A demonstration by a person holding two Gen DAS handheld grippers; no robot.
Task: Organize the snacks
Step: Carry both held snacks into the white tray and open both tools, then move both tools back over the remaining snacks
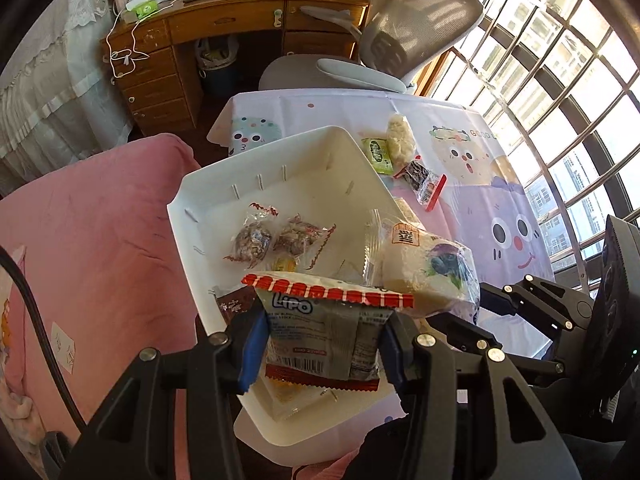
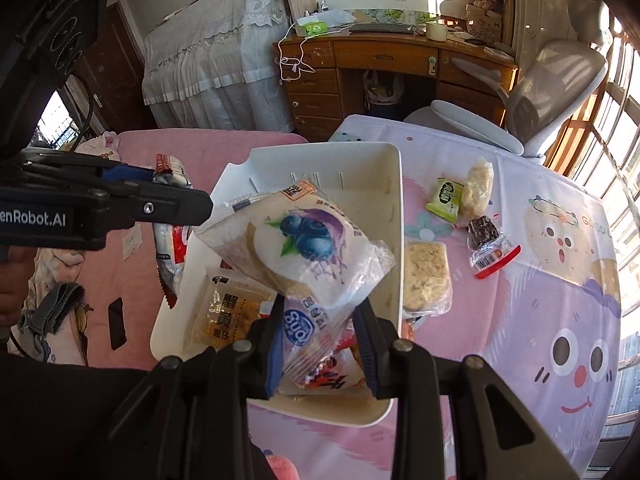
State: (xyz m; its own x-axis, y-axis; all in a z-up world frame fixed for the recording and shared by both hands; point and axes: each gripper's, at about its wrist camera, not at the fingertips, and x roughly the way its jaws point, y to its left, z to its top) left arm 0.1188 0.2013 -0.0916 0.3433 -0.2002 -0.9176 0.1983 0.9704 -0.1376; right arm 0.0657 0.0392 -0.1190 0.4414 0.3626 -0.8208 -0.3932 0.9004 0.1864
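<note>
Two fisheye wrist views, both angled steeply down over the same table.
The left view looks along the left hand-held gripper [image 1: 322, 344], close above the white rectangular plastic tray [image 1: 208, 184]; the right view looks along the right hand-held gripper [image 2: 322, 344] at the same tray [image 2: 394, 208]. Both share the pastel cartoon-print tablecloth [image 1: 480, 200] [image 2: 540, 280], brown wooden desk [image 1: 224, 20] [image 2: 380, 58] and grey mesh office chair [image 1: 420, 28] [image 2: 556, 92] far behind.

Beyond the tongs, the worktop [image 2: 540, 288], under a cartoon-printed cloth, carries a white tray [image 2: 394, 216]; right of it lie a green packet [image 2: 445, 197], rice cakes [image 2: 425, 276] and a dark bar [image 2: 486, 240].
</note>
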